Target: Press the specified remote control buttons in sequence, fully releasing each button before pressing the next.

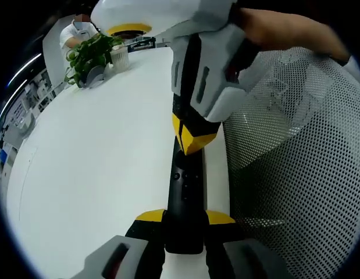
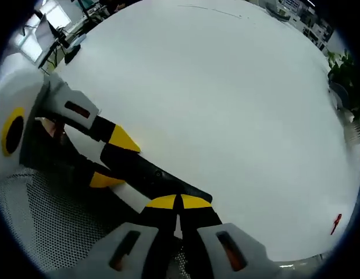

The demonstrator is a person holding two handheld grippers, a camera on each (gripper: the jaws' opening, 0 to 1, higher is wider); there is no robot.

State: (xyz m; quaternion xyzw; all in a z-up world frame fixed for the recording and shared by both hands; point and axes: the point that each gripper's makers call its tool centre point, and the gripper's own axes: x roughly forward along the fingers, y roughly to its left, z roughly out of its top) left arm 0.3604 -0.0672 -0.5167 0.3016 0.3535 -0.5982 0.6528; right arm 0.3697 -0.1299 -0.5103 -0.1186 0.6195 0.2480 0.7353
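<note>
— While the remote (image 1: 184, 200) sits clamped at its near end between the left gripper (image 1: 184, 218) jaws, where does it lie?

— Off the white table (image 1: 98, 157) edge, held above it, beside a mesh chair back (image 1: 296, 174). Long axis runs straight out from the left gripper, far end pointing toward the potted plant (image 1: 92, 55).

— Right gripper?

— Right gripper (image 1: 194, 136) comes down onto the remote's far half, jaws pinched narrow, yellow tips together, holding nothing. In its own view the right gripper (image 2: 178, 202) meets the remote (image 2: 150, 174) at its end.

— Contact with a button?

— Touching the top face; which button, can't tell. Right one is the presser, I judge.
</note>
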